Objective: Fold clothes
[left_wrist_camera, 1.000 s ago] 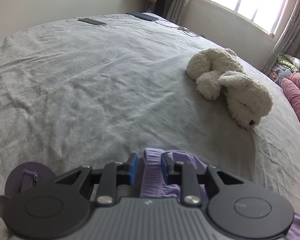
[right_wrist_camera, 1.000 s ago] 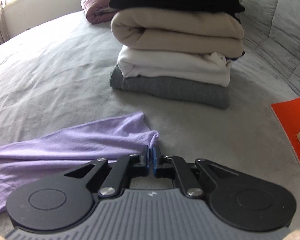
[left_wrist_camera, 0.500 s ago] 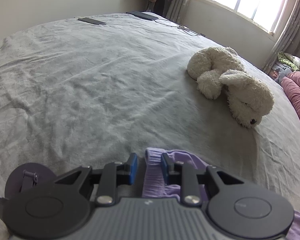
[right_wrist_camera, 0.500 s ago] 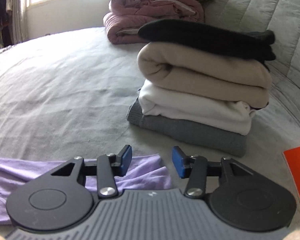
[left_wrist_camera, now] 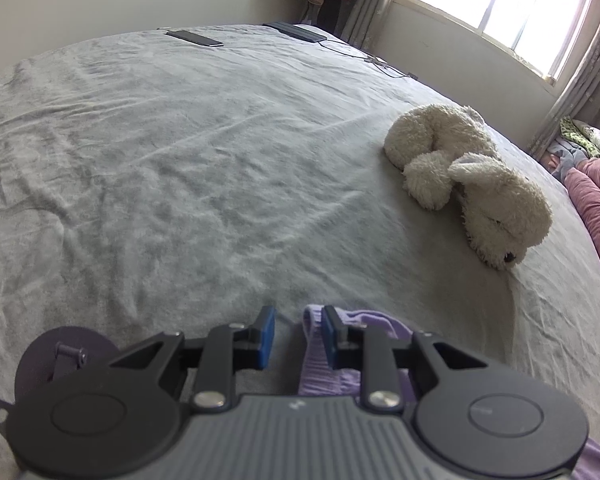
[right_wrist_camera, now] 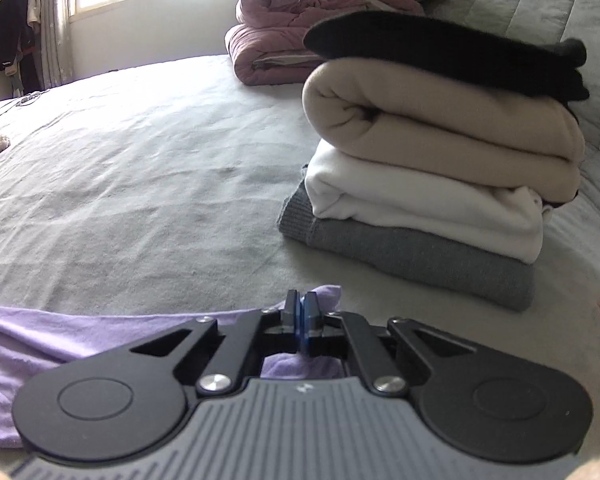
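The lilac garment lies flat on the grey bed, low in both views. The right tongs have just been closing and now their blue pads meet over the corner of the garment; whether cloth is pinched between them I cannot tell. The left tongs are partly open, with a ribbed lilac edge between the pads, against the right pad only. Beside the right tongs stands a stack of folded clothes, well apart from a pink quilt. A white plush toy lies near the window side. The bed is wide and free in the middle.
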